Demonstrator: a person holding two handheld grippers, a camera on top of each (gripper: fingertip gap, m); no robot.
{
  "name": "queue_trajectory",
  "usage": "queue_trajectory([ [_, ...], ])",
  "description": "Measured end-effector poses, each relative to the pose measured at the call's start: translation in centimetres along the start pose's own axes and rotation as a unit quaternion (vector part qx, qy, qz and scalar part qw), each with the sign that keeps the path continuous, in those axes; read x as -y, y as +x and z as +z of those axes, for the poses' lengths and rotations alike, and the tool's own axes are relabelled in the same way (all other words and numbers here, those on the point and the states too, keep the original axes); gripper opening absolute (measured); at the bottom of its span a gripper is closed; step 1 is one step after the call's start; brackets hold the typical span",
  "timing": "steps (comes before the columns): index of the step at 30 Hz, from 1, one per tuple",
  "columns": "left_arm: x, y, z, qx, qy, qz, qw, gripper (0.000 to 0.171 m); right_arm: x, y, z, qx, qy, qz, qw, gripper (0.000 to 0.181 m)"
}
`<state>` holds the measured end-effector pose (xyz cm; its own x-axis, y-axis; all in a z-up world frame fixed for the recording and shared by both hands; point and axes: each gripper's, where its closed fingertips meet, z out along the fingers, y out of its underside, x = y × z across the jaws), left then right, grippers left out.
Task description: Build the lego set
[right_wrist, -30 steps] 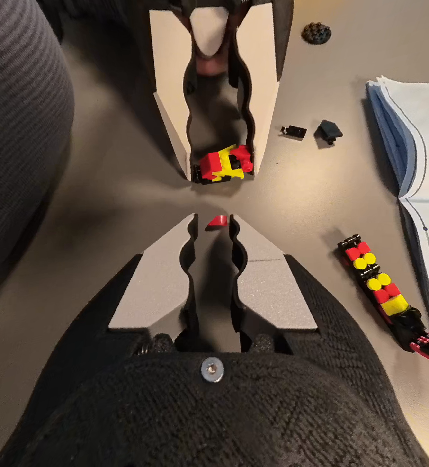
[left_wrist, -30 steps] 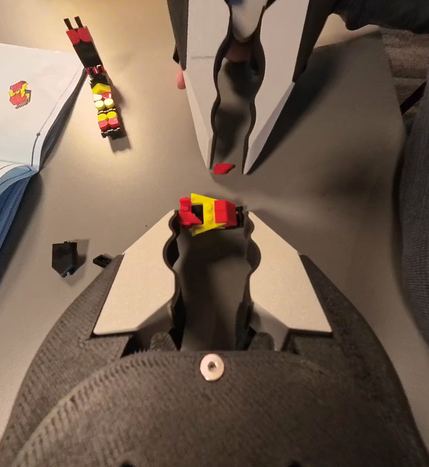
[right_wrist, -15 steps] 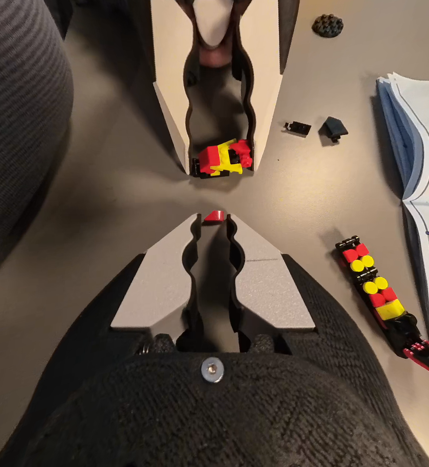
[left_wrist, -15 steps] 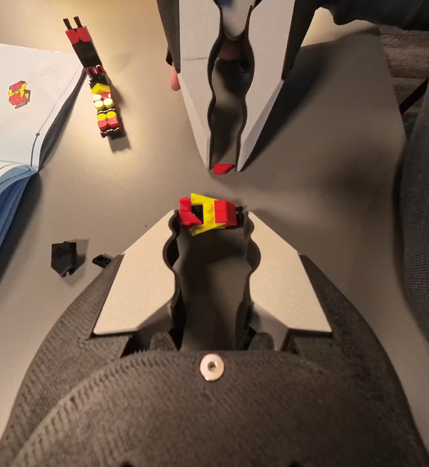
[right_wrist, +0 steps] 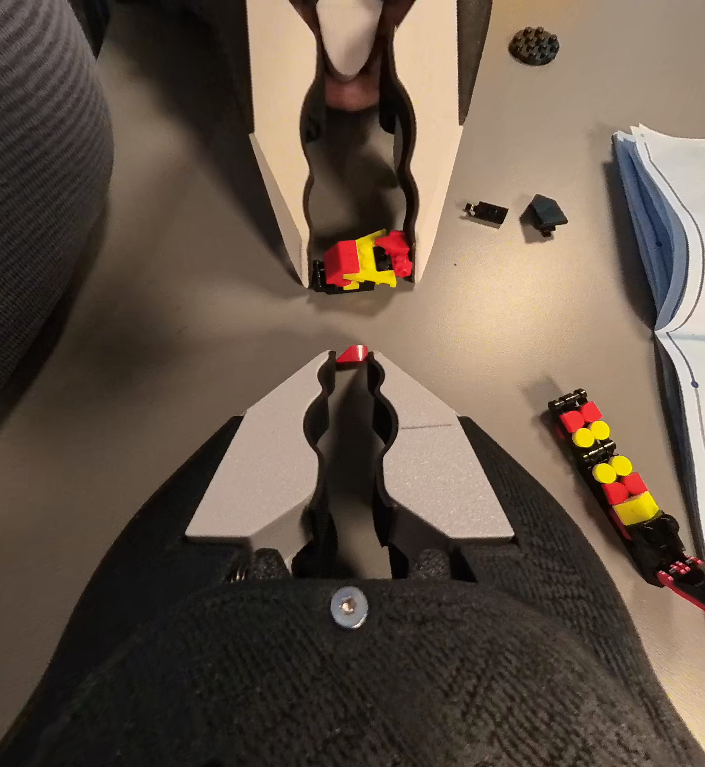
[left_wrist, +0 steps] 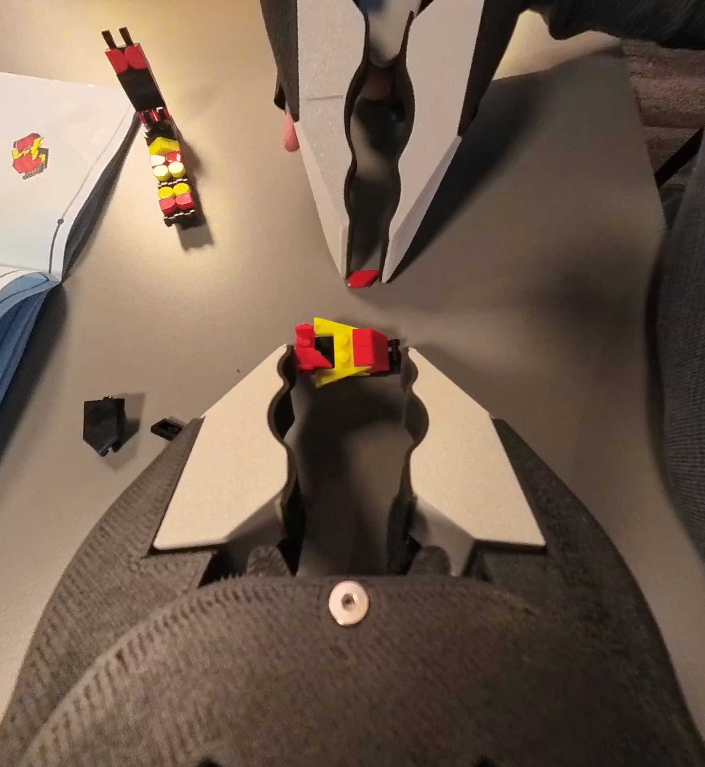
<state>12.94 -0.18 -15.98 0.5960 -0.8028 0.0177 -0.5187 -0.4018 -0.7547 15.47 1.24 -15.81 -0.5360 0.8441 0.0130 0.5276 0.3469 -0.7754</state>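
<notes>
My left gripper [left_wrist: 346,355] is shut on a small red, yellow and black lego sub-build [left_wrist: 344,352], held at its fingertips on the grey table; the same gripper shows in the right wrist view [right_wrist: 359,282] with that sub-build [right_wrist: 361,261]. My right gripper [right_wrist: 351,353] faces it and is shut on a small red wedge piece [right_wrist: 351,355], which also shows in the left wrist view [left_wrist: 363,278] between the far gripper's tips [left_wrist: 365,278]. A gap of table separates the wedge from the sub-build.
A long black, red and yellow lego strip [left_wrist: 157,137] [right_wrist: 608,477] lies by an open instruction booklet [left_wrist: 18,174] [right_wrist: 691,290]. Two small black pieces [left_wrist: 103,423] [left_wrist: 167,426] lie nearby, and a round black studded piece [right_wrist: 534,45] farther off. Grey fabric [right_wrist: 23,166] borders the table. Both grippers' tips are close together, under 4 cm apart.
My right gripper has closed its fingers onto the red wedge piece, which earlier lay loose between its open tips. The left gripper and its sub-build have stayed put.
</notes>
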Motion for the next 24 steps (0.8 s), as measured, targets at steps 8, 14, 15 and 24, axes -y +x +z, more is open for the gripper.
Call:
queue_trajectory([
  [8,0.0,0.0,0.0,0.001,0.0,0.0,1.0,0.05,3.0,0.5,0.0,-0.009,0.066,0.013,0.998,0.013],
  [14,0.0,0.0,0.0,0.001,0.0,0.0,1.0,0.051,4.6,1.4,1.1,-0.043,0.058,-0.011,0.997,0.013],
  [15,0.0,0.0,0.0,0.001,0.0,0.0,1.0,0.051,4.6,1.5,1.3,-0.05,0.051,-0.016,0.997,0.013],
  [24,0.0,0.0,0.0,0.002,0.0,-0.002,1.0,0.051,4.2,1.9,1.9,-0.066,0.019,-0.039,0.997,0.013],
])
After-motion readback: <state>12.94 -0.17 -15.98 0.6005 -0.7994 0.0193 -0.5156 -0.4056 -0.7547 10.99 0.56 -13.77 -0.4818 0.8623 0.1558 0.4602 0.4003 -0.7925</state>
